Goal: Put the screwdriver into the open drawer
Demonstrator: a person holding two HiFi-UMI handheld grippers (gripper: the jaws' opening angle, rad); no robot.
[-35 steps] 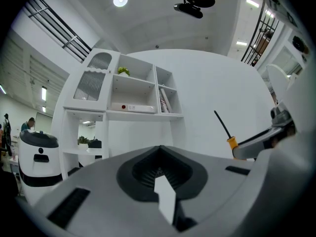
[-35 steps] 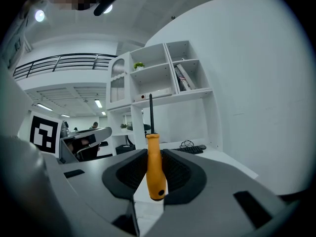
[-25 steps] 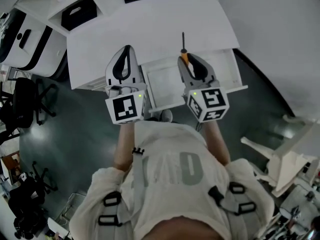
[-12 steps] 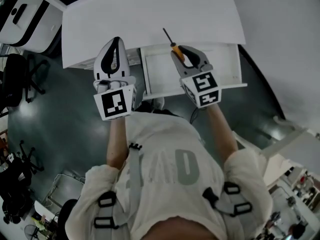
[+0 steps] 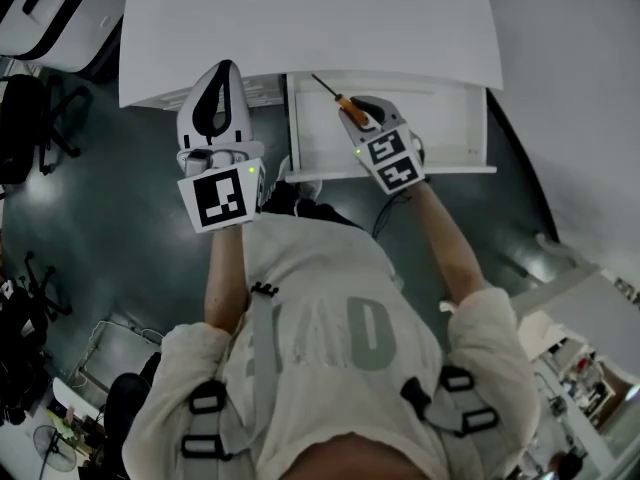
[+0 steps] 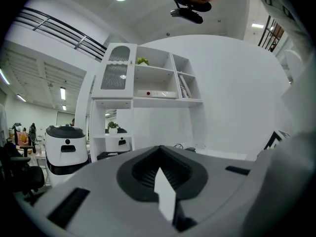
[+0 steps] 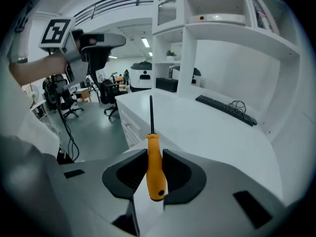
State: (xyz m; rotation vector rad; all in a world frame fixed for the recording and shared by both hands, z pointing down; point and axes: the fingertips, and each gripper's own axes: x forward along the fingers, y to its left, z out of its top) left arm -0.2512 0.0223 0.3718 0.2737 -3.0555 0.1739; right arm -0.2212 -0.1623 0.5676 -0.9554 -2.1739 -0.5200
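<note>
Orange screwdriver (image 7: 154, 174) in right gripper (image 7: 151, 154) over open drawer (image 5: 450, 118)

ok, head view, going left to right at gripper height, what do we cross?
Black office chair → left gripper → orange-handled screwdriver clamped in the right gripper. The open white drawer lies under those last two, so it has no place in the order.

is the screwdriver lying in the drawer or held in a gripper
Held. The fingers of the right gripper clamp the screwdriver by its orange handle, shaft pointing ahead, over the open drawer.
</note>
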